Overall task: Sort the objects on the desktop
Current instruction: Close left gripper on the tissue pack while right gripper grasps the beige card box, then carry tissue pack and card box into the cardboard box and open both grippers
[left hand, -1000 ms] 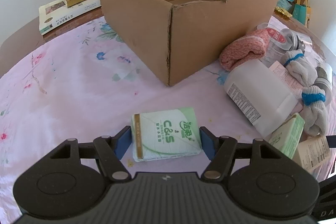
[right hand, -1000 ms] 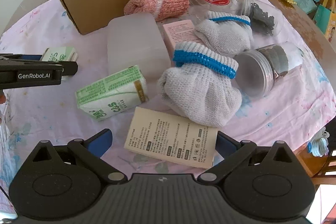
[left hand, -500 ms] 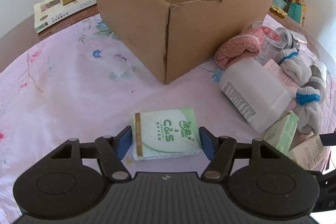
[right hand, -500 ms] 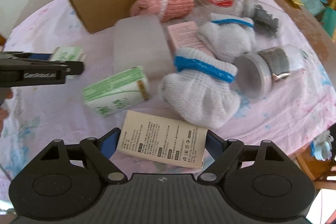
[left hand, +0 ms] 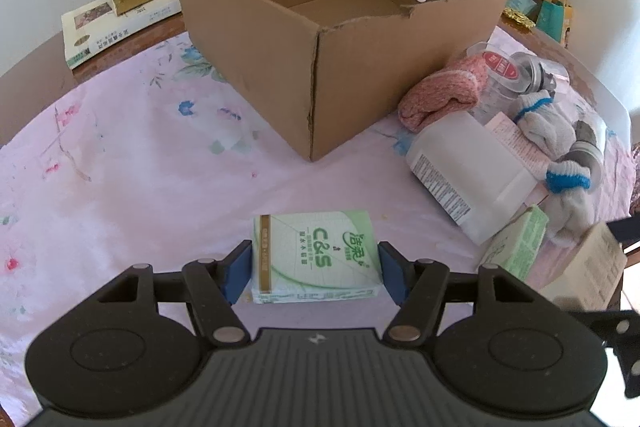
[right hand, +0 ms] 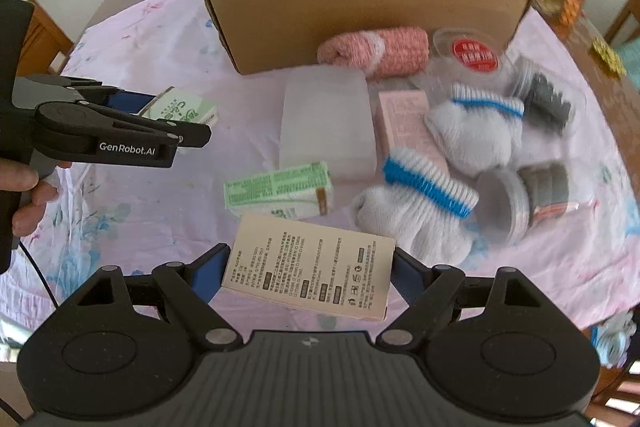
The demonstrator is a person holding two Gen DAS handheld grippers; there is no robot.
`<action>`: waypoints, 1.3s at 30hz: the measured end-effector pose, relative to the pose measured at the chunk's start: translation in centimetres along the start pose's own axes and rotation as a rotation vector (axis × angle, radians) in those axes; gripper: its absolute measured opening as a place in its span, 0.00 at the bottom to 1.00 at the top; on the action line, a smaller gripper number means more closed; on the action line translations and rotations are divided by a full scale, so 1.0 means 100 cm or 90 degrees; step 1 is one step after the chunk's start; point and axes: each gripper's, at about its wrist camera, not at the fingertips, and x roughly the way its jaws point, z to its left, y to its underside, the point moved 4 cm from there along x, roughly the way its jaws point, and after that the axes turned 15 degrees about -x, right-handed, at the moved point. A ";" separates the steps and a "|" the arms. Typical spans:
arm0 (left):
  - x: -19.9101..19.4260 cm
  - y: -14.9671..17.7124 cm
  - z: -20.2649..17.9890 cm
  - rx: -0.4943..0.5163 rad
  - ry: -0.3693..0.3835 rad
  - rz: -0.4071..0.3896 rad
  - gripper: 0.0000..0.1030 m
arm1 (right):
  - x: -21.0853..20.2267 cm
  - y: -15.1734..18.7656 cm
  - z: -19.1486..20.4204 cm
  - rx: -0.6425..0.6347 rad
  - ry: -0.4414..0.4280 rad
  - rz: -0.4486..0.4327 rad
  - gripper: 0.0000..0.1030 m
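Left jaws: closed on the green tissue pack (left hand: 315,254), which is held by the left gripper (left hand: 314,267) above the tabletop (left hand: 132,179).
Right jaws: clamped on the beige carton (right hand: 310,271) in the right gripper (right hand: 308,277), apparently lifted.
Cardboard box (left hand: 340,39): open, behind both.

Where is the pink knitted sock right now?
The pink knitted sock lies on the tablecloth against the cardboard box's near wall, right of centre in both views, just behind the translucent plastic container.
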 end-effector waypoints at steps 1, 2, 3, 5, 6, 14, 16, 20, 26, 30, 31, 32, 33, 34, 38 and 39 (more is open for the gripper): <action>-0.002 -0.001 -0.001 0.001 -0.001 -0.001 0.63 | -0.004 0.000 0.000 -0.007 -0.001 -0.002 0.85; -0.004 -0.002 -0.002 0.004 -0.002 -0.004 0.63 | -0.007 -0.002 -0.002 -0.016 -0.001 -0.006 0.85; -0.007 -0.003 -0.003 0.005 -0.003 -0.008 0.63 | -0.010 -0.004 -0.003 -0.025 -0.001 -0.010 0.85; -0.011 -0.006 -0.005 0.005 -0.001 -0.011 0.63 | -0.018 -0.009 -0.008 -0.043 0.001 -0.020 0.85; -0.014 -0.007 -0.006 0.002 0.000 -0.013 0.63 | -0.020 -0.013 -0.009 -0.049 0.003 -0.025 0.85; -0.042 -0.026 -0.022 -0.006 0.010 -0.051 0.63 | -0.040 -0.042 -0.032 -0.116 0.009 -0.072 0.85; -0.049 -0.032 -0.026 -0.010 0.010 -0.061 0.63 | -0.042 -0.053 -0.039 -0.136 0.012 -0.082 0.85; -0.063 -0.046 -0.035 -0.013 0.007 -0.082 0.63 | -0.047 -0.074 -0.054 -0.167 0.011 -0.105 0.85; -0.075 -0.070 -0.048 -0.028 -0.013 -0.112 0.63 | -0.053 -0.107 -0.075 -0.222 0.006 -0.137 0.85; -0.077 -0.089 -0.057 -0.040 -0.029 -0.136 0.63 | -0.056 -0.130 -0.088 -0.261 -0.004 -0.160 0.85; -0.076 -0.093 -0.059 -0.043 -0.032 -0.141 0.63 | -0.055 -0.136 -0.091 -0.267 -0.006 -0.164 0.85; -0.075 -0.098 -0.061 -0.047 -0.035 -0.146 0.63 | -0.054 -0.142 -0.093 -0.272 -0.008 -0.164 0.85; -0.072 -0.104 -0.062 -0.052 -0.040 -0.149 0.63 | -0.053 -0.146 -0.096 -0.277 -0.009 -0.164 0.85; -0.070 -0.108 -0.063 -0.055 -0.043 -0.151 0.63 | -0.052 -0.152 -0.099 -0.282 -0.010 -0.166 0.85; -0.057 -0.126 -0.063 -0.055 -0.048 -0.157 0.63 | -0.045 -0.166 -0.106 -0.293 -0.009 -0.173 0.85; -0.053 -0.131 -0.062 -0.057 -0.048 -0.155 0.64 | -0.043 -0.170 -0.107 -0.292 -0.007 -0.172 0.85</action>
